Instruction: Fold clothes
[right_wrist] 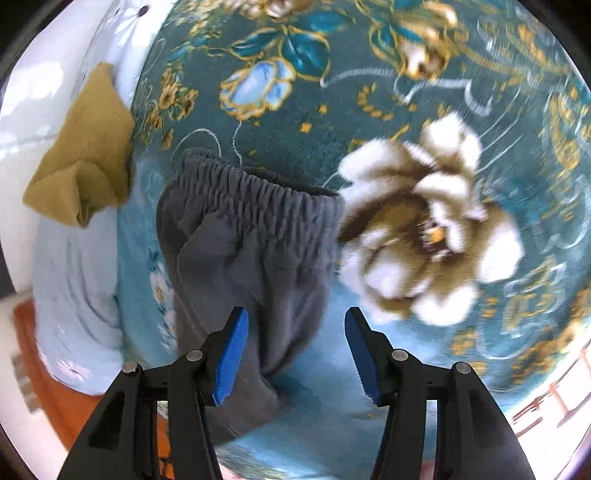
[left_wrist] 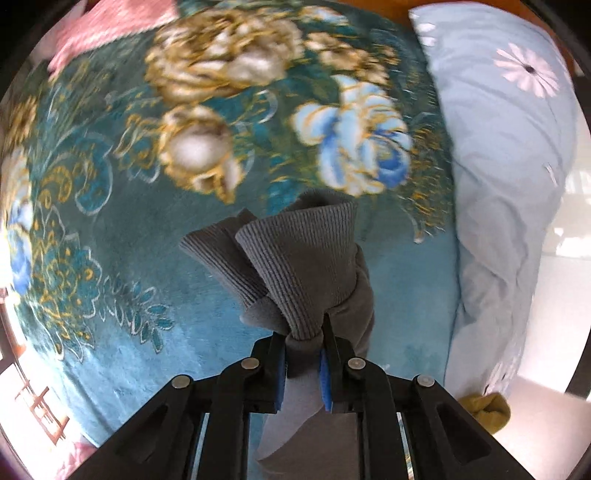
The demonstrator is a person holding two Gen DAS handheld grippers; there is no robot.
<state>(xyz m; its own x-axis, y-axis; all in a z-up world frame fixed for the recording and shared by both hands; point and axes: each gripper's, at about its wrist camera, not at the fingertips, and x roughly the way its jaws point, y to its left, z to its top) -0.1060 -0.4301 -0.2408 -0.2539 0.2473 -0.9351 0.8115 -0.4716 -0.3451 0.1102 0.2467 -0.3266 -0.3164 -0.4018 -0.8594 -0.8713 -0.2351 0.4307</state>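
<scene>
Grey trousers lie over a teal flowered blanket (left_wrist: 155, 229). My left gripper (left_wrist: 304, 332) is shut on the trousers' ribbed leg cuffs (left_wrist: 295, 258), which bunch up between its fingers above the blanket. In the right wrist view the trousers' gathered elastic waistband (right_wrist: 255, 192) faces away, with grey cloth (right_wrist: 258, 288) hanging down toward the gripper. My right gripper (right_wrist: 295, 332) is open and holds nothing; the cloth lies just past its left finger (right_wrist: 231, 354).
A pale blue flowered pillow (left_wrist: 509, 155) lies along the blanket's edge, also in the right wrist view (right_wrist: 77, 291). An olive-yellow folded garment (right_wrist: 85, 162) rests on it. White floor (left_wrist: 561, 295) lies beyond the bed. A pink cloth (left_wrist: 110, 29) is far left.
</scene>
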